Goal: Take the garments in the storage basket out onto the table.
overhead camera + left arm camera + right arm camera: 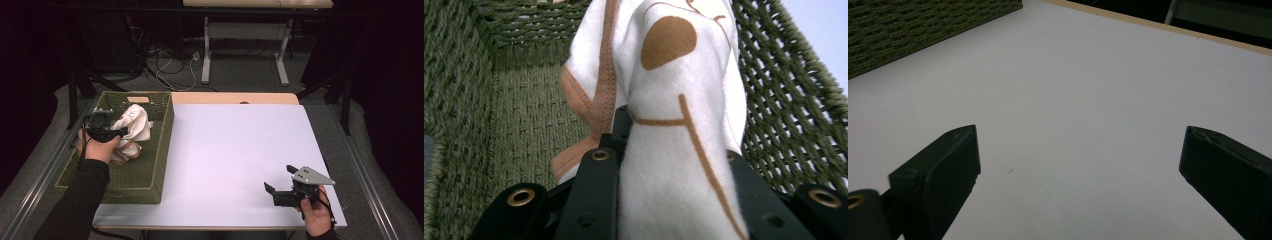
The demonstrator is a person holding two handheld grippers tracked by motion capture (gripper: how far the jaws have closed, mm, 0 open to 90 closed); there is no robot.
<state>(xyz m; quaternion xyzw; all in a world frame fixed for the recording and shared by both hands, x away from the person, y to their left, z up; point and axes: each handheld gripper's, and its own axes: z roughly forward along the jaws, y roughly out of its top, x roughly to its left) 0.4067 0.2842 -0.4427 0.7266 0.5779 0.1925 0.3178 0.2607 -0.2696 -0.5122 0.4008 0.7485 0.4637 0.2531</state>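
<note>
At the left edge of the table (240, 150), inside the green woven basket (150, 165): my left gripper (107, 131) has its jaws closed on a bunched fold of the white cloth with tan trim (134, 122), the fabric pinched between the black pads as the left gripper view shows (674, 150). The cloth sits in the basket's far half, partly raised above the woven floor, its lower folds resting beside the left hand (100, 147). I judge the grasp made and the lift begun; carrying the cloth over the basket's right wall and laying it on the table is left to do. That wall stands just beside the cloth, so I must clear its rim first. Middle of the table: bare white surface from the basket to the right edge, ample room. Near the front right corner: my right gripper (281, 186) hovers over the surface, jaws wide apart and holding nothing, well apart from the basket
</note>
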